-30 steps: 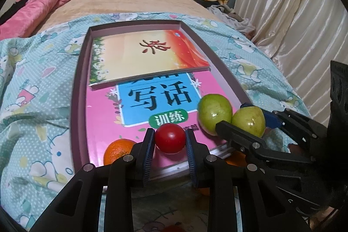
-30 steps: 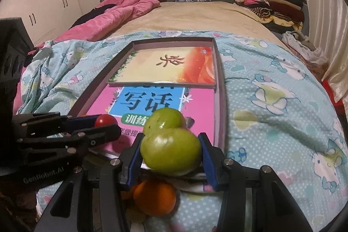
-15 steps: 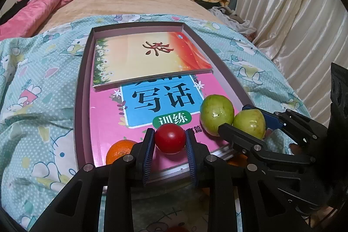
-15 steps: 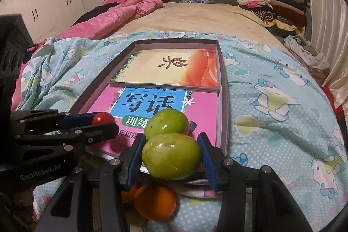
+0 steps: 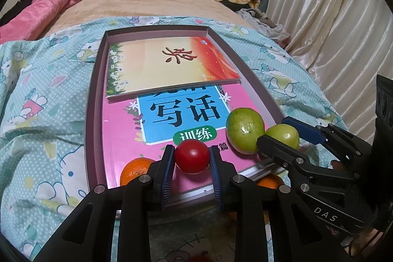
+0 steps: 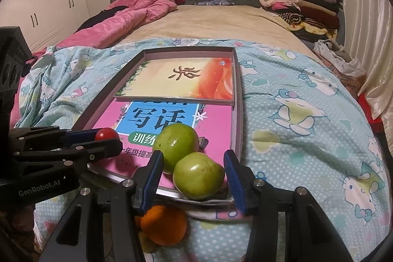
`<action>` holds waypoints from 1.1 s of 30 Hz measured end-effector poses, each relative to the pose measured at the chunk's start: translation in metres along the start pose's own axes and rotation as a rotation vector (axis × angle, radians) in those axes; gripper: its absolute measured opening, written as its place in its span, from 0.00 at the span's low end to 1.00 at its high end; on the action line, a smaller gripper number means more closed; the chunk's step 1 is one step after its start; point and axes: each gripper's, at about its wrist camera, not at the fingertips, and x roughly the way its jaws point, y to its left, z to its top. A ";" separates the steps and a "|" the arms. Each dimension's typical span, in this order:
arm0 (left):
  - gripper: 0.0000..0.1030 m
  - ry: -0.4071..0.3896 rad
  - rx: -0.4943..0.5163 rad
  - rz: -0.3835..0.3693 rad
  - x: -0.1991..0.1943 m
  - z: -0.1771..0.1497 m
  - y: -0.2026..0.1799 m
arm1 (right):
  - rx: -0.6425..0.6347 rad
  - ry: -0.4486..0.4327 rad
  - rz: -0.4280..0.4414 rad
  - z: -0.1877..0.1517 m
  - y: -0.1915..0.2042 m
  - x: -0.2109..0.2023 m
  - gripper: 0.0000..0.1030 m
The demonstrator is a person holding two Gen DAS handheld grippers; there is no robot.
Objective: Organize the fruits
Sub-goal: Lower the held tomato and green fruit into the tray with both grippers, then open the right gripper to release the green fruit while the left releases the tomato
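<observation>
we're hovering at the near edge of the shallow mauve cardboard tray, left gripper pinching a shiny red tomato, right gripper spread wide around a glossy green fruit

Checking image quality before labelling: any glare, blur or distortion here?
Left wrist view: sharp; small glare spots on the red tomato and the bigger green fruit; fisheye bends the tray edges, corners vignetted black. Right wrist view: highlight on the near green fruit; the orange lies in shadow below; the same curving.
</observation>
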 end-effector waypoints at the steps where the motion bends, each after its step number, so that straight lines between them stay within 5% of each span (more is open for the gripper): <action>1: 0.28 0.000 0.000 -0.001 0.000 0.000 0.001 | -0.002 -0.002 0.000 0.000 0.000 0.000 0.49; 23: 0.28 0.005 -0.006 -0.006 -0.002 0.000 0.001 | 0.003 -0.027 -0.012 -0.002 -0.002 -0.011 0.54; 33: 0.37 0.001 0.001 -0.014 -0.003 0.000 -0.002 | 0.005 -0.036 -0.007 -0.001 -0.002 -0.013 0.56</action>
